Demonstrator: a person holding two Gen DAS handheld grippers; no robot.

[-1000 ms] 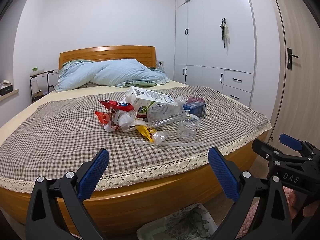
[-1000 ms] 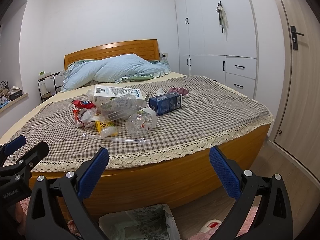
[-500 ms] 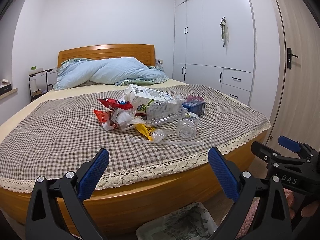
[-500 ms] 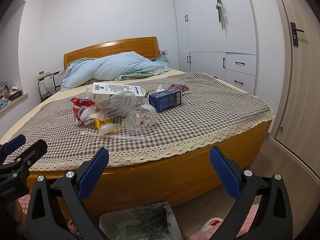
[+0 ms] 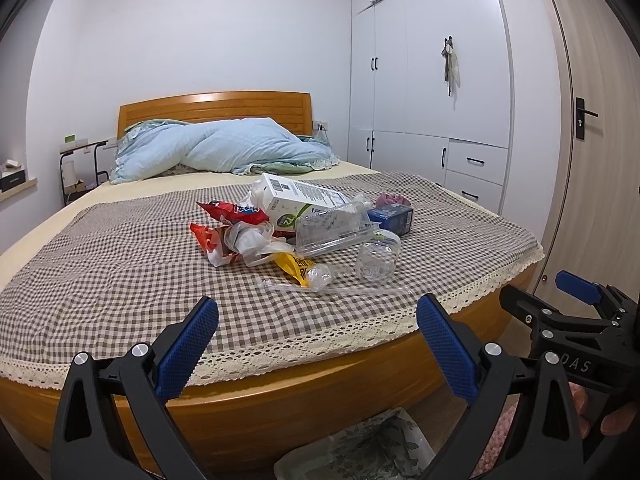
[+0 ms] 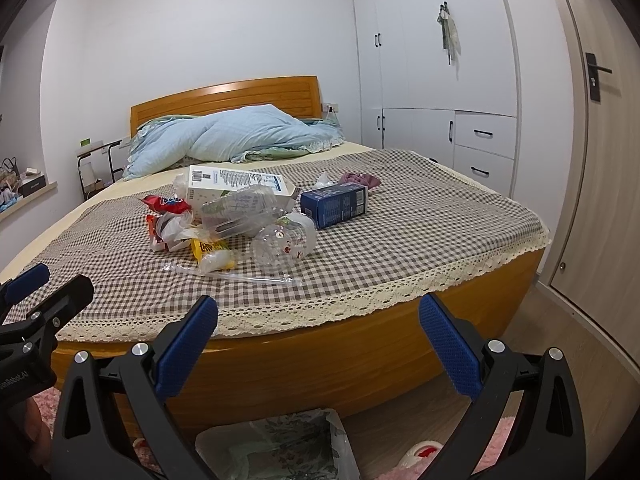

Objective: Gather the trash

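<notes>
A pile of trash lies on the checked bed cover: a white carton, red snack bags, a clear plastic container, a clear bottle, a yellow wrapper and a blue box. The right wrist view shows the same carton, bottle and blue box. My left gripper hangs open before the foot of the bed, short of the pile. My right gripper is open beside it, holding nothing. A floral plastic bag lies open on the floor below.
A blue quilt is heaped at the wooden headboard. White wardrobes line the right wall, with a door beyond. A small side table stands left of the bed. Pink rug covers the floor near me.
Both views sway only slightly. The grippers stay open at the foot of the bed and the trash has not moved.
</notes>
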